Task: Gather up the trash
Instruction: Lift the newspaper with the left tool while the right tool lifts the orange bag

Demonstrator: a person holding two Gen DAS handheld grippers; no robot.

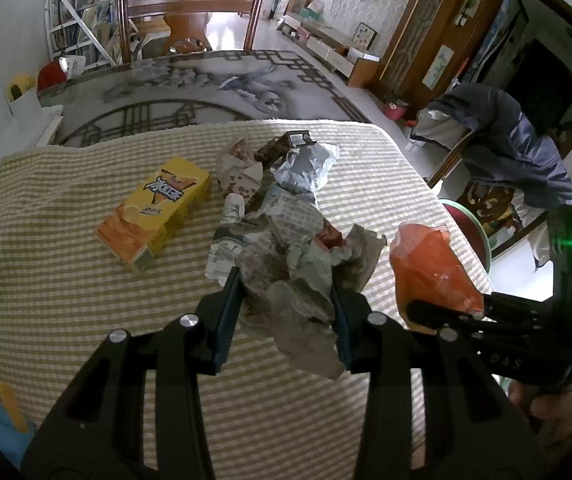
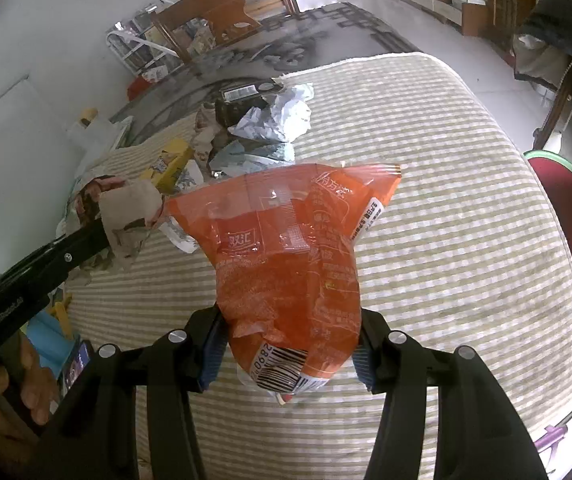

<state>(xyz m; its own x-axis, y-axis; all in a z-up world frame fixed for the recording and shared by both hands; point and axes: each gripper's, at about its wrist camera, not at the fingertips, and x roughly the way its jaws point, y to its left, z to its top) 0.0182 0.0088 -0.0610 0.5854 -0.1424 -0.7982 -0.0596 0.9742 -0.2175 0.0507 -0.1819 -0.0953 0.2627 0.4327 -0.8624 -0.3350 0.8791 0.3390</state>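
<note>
Left wrist view has the left gripper (image 1: 286, 312) clamped on a wad of crumpled paper (image 1: 290, 300), both blue pads pressed into its sides. The wad hangs over the striped cloth (image 1: 85, 300) that covers the table, right at the near end of the trash pile (image 1: 273, 200) (mostly more crumpled paper and wrappers, plus a dark wrapper (image 1: 286, 144) at the far end). A yellow snack box (image 1: 153, 216) lies flat on the cloth just left of the pile, not touching the gripper.

Off to the right in that same view you can see the right gripper (image 1: 442, 312) side-on, with the orange plastic bag (image 1: 430, 268) sticking up out of it, and the hand (image 1: 562, 412) on its handle at the bottom corner.

Right wrist view settles that one: the 2 fingers are squeezed on the lower part of the orange bag (image 2: 290, 264), barcode end toward the camera, top seam pointing away. The bag is held above the cloth (image 2: 446, 200), clear of the pile (image 2: 253, 128). The left gripper (image 2: 101, 232) comes in from the left edge with its paper wad (image 2: 129, 216) just beside the bag's upper corner. A red stool with a green rim (image 2: 566, 216) sits past the table's right edge
</note>
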